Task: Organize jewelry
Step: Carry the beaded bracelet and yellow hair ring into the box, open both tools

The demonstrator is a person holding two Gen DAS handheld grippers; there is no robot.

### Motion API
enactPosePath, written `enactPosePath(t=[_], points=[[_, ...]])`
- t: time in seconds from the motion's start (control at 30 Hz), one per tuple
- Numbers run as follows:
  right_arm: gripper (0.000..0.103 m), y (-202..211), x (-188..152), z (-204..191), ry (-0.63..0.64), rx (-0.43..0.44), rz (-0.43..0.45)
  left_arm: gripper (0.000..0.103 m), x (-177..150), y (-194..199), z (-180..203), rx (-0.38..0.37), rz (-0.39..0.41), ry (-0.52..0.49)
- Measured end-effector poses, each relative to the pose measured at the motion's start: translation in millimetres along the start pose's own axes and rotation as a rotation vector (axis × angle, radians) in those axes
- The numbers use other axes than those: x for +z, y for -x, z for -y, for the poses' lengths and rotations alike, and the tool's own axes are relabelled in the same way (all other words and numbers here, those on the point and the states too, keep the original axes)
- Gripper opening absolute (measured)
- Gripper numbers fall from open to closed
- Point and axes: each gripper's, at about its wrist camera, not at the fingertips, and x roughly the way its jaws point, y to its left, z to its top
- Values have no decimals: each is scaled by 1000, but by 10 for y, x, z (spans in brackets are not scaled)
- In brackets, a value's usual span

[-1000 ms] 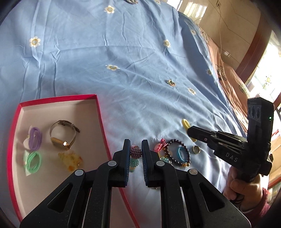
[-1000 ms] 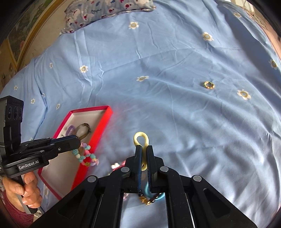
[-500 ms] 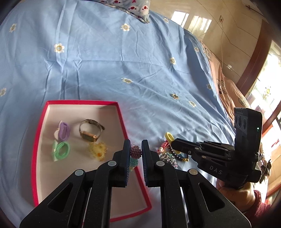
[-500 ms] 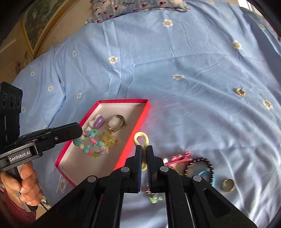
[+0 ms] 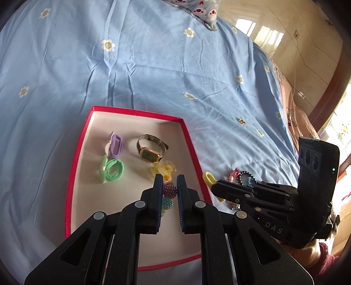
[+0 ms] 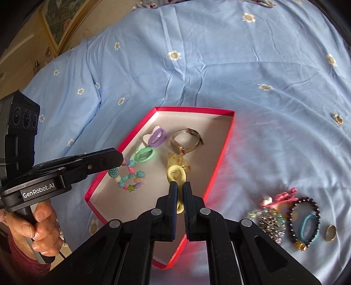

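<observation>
Jaws clamped: beaded bracelet (image 5: pixel 169 193), yellow hair tie (image 6: pixel 176 175)

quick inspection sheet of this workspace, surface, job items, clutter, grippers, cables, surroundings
surface: blue flowered bedsheet, wrinkled.
job's things: red box with white floor, holding a purple hair tie, green hair tie, gold watch and yellow clip. Outside it on the sheet: dark bead bracelet, blue band, gold ring, pink piece, sparkly piece.
clutter: small gold item lying apart on the sheet.
grippers: left gripper shut on a colourful bead bracelet over the box; right gripper shut on a yellow hair tie.
cables: thin wire on the wall.
surroundings: patterned pillow, framed picture.
</observation>
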Motion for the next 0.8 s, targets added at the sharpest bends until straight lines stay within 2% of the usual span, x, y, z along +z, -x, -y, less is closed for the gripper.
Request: enactPosePath(t=[0.43, 0.8], points=[[5, -505, -48, -158, 42, 9, -106, 11, -134, -202, -396, 52, -49, 69], [6, -798, -51, -198, 100, -37, -161, 11, -234, -380, -655, 147, -85, 91]])
